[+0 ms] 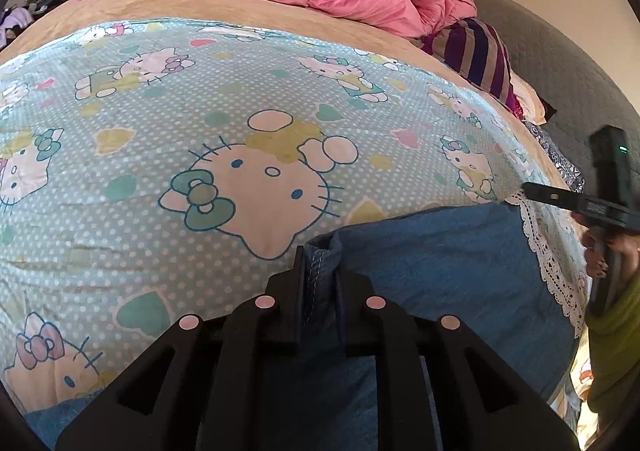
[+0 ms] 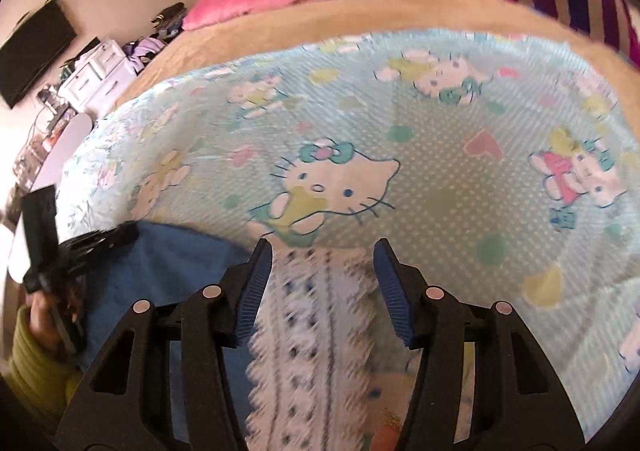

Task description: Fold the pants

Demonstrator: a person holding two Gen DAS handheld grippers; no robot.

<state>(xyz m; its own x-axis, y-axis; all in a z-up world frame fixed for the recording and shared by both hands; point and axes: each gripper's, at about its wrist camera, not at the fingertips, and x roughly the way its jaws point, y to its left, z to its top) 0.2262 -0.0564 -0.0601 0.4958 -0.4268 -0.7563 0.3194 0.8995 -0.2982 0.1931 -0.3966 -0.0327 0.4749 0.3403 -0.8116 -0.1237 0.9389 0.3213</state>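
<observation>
The left gripper [image 1: 318, 275] was clenched on the hem of the blue pants [image 1: 440, 259] at lower centre, while the right gripper [image 2: 324, 283] hovered released over the lace trim [image 2: 316, 331], so I reckoned it should pinch the matching corner before lifting evenly.

pants [image 1: 448, 263]: we see matt blue denim
sheet [image 1: 240, 131]: thin smooth printed cloth
lace trim [image 2: 316, 311]: white openwork, at its 6 o'clock edge
left gripper [image 1: 320, 279]: matt black plastic
</observation>
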